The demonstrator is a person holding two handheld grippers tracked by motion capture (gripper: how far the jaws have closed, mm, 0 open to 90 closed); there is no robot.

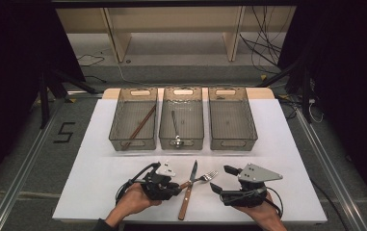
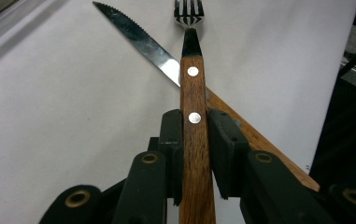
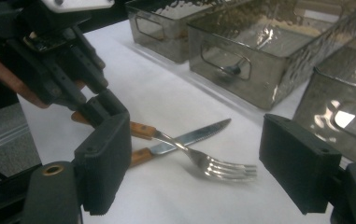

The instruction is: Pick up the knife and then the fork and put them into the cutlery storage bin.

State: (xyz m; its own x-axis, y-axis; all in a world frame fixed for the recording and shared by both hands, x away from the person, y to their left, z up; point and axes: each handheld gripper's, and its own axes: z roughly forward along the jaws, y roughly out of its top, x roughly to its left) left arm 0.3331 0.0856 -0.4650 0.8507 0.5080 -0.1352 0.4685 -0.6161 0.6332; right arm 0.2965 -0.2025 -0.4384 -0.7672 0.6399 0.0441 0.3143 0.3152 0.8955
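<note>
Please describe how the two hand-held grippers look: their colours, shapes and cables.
Both the left gripper and right gripper are black, each with two blocky jaws, brass-coloured rivets at the joints, a grey three-cornered plate on top and a black cable trailing.

White table [image 1: 99,168], grey floor [image 1: 22,159] — wooden shelving [image 1: 171,29] behind, dark surroundings

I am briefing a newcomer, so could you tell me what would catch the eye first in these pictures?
The left gripper is shut on the wooden handle of a fork, which lies crossed over a knife at the table's near edge. Beyond stand three bins in a row, while the right gripper waits open.
</note>
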